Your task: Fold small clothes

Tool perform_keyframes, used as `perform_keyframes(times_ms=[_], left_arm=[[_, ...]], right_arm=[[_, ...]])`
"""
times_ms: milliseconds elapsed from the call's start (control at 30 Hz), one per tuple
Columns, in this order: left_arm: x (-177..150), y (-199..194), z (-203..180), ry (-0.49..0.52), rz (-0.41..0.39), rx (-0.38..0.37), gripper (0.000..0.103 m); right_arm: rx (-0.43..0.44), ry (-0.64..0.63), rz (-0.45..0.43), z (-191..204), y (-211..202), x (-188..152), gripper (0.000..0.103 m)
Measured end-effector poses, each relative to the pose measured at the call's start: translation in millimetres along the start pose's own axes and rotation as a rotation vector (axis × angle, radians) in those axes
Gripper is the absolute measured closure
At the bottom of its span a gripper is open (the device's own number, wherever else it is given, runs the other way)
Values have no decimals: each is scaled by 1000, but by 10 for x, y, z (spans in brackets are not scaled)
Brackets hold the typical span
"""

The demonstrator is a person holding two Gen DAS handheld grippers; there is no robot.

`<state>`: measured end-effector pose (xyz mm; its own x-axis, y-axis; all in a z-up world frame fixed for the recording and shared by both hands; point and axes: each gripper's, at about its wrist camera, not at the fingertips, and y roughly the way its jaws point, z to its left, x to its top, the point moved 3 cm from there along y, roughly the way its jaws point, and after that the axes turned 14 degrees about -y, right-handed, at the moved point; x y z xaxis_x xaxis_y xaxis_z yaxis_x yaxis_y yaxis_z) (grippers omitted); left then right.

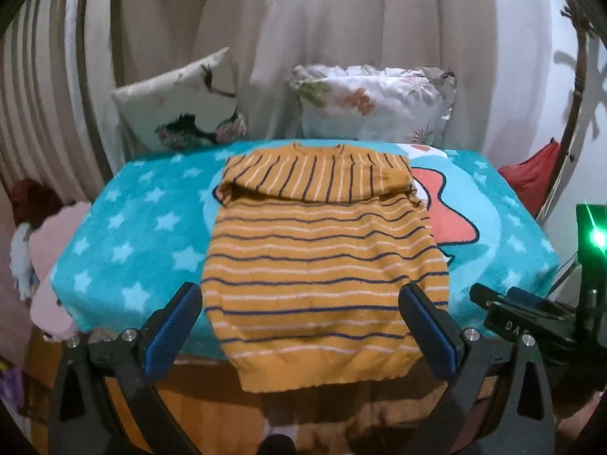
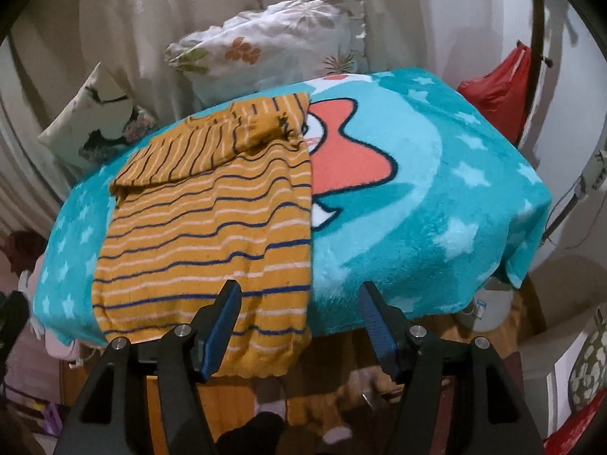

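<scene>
I judge the fold partly done: the striped sweater (image 1: pixel 322 265) lies on the teal blanket (image 1: pixel 151 220) with both sleeves tucked across its chest; my left gripper (image 1: pixel 303 326) and right gripper (image 2: pixel 297 326) hang spread and empty; the bottom-up fold remains.

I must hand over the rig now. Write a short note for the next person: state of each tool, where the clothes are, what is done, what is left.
Left tool: open, empty, above the sweater's hem.
Right tool: open, empty, at the sweater's right edge near the hem.
Striped sweater: flat on the teal star blanket, hem hanging over the near edge.
Done: both sleeves folded in across the chest.
Left: probably fold the hem up toward the collar, then smooth.
</scene>
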<state>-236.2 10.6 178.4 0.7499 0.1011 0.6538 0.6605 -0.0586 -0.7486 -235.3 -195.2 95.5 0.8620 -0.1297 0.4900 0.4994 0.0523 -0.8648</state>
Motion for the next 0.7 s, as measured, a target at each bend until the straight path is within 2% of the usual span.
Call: perform_keyframes(times_ms=[167,700], left_arm=[[-10,18,43,-27,6,3,0],[-20,221,-89,5,79,-16,0]], right_arm=[[-1,-23,10,18,11,-42,35],[-12,-2,70,-112,162,-102,34]])
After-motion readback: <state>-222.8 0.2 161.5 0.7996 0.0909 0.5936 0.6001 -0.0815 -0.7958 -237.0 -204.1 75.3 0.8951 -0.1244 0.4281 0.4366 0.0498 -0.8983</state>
